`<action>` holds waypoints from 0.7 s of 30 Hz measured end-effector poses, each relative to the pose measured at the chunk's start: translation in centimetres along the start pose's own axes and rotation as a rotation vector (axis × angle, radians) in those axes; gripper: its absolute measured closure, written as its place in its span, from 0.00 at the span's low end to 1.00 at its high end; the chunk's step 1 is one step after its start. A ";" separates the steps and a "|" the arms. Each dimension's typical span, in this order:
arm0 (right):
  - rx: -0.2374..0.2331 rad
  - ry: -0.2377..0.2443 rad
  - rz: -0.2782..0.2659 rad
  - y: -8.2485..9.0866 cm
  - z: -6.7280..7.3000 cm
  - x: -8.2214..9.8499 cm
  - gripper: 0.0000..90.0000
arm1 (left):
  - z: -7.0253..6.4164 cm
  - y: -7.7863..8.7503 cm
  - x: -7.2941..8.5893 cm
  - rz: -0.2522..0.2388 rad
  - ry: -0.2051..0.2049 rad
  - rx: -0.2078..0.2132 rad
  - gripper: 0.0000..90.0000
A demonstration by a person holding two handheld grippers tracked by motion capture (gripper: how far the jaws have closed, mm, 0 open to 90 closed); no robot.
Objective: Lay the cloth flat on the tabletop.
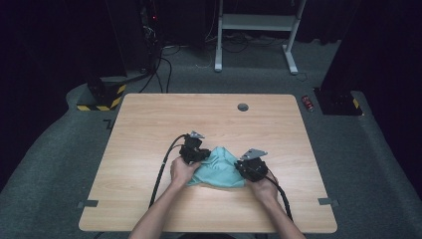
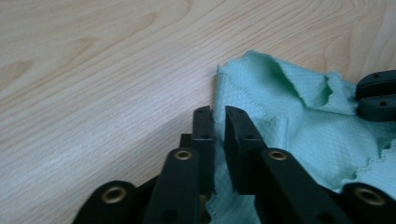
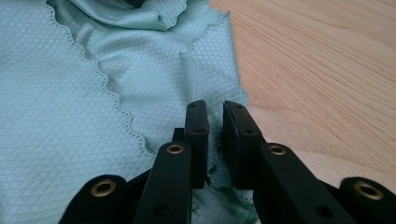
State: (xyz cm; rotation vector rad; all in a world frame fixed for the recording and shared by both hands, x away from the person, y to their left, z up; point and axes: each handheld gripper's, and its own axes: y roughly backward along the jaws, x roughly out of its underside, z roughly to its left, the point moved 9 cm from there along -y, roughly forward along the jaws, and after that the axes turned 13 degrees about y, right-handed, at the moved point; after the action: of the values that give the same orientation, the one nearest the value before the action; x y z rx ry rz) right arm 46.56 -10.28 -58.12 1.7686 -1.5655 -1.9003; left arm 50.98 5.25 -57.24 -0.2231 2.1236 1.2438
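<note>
A teal cloth [image 1: 219, 167] lies bunched on the wooden table [image 1: 209, 114], near the front middle. My left gripper [image 1: 198, 154] sits at the cloth's left edge, my right gripper [image 1: 245, 169] at its right edge. In the left gripper view the left gripper [image 2: 218, 112] has its jaws almost together, with the hem of the cloth [image 2: 289, 121] pinched low between them. The other gripper's jaws [image 2: 376, 95] show at far right. In the right gripper view the right gripper [image 3: 215, 106] is closed on a scalloped corner of the cloth [image 3: 70, 93].
A round cable hole [image 1: 243, 107] sits near the table's far edge. Tape marks [image 1: 87, 203] are stuck at the front corners. On the floor beyond are a white desk frame [image 1: 256, 22], a yellow-black striped base [image 1: 102, 99] and a small red object [image 1: 308, 103].
</note>
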 end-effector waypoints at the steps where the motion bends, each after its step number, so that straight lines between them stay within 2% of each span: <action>1: -0.001 -0.001 0.001 0.0 0.0 0.0 0.89 | -0.2 0.0 0.0 0.001 -0.007 -0.002 0.97; 2: -0.001 0.000 0.001 0.0 0.0 0.0 0.90 | -0.2 -0.1 0.0 -0.001 -0.018 -0.007 0.99; 7: 0.006 0.007 0.003 0.0 -0.1 0.0 0.92 | 0.2 0.2 0.0 0.002 -0.012 -0.018 1.00; 9: 0.001 0.000 0.000 0.1 -0.2 0.1 0.97 | 0.5 1.1 -0.4 -0.026 -0.002 -0.018 1.00; 15: -0.001 -0.009 -0.015 0.5 -0.7 0.0 0.98 | 1.2 2.8 -1.4 -0.084 0.005 -0.034 1.00; 17: 0.015 -0.018 -0.029 0.9 -1.4 -0.4 0.98 | 2.1 3.3 -1.7 -0.109 0.019 -0.054 1.00; 18: 0.019 -0.024 -0.030 1.0 -1.6 -0.5 0.98 | 2.1 3.3 -1.7 -0.109 0.019 -0.054 1.00; 21: 0.046 -0.047 -0.039 1.2 -2.9 -0.8 0.98 | 3.8 3.8 -2.1 -0.154 0.042 -0.111 1.00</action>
State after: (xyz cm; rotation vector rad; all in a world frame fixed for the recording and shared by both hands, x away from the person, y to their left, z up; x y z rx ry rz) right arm 48.43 -11.98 -56.07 1.7985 -1.6139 -1.9527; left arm 52.57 10.09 -54.52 -0.4554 2.0328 1.2763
